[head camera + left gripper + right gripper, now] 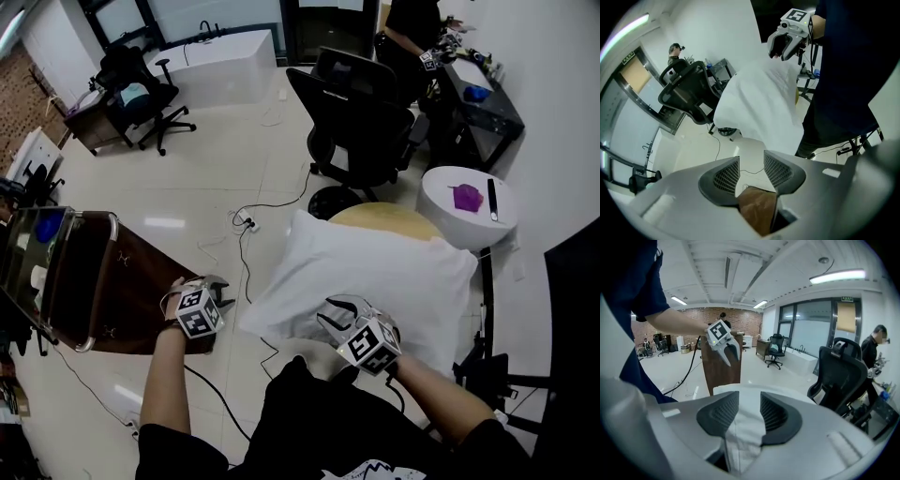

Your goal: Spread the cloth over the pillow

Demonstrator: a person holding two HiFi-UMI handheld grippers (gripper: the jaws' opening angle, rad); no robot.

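Observation:
A white pillow lies on a round yellow tabletop; I cannot tell a separate cloth from its white cover. My right gripper is at the pillow's near edge. In the right gripper view, white fabric fills the gap between the right gripper's pads. My left gripper hangs to the pillow's left, over the corner of a brown table. The left gripper's jaws stand apart with nothing gripped; only the brown surface shows behind them. The pillow is ahead of it.
A black office chair stands just behind the pillow. A white round side table with a purple object sits at the right. Cables run across the floor between the brown table and the pillow. A person works at a far desk.

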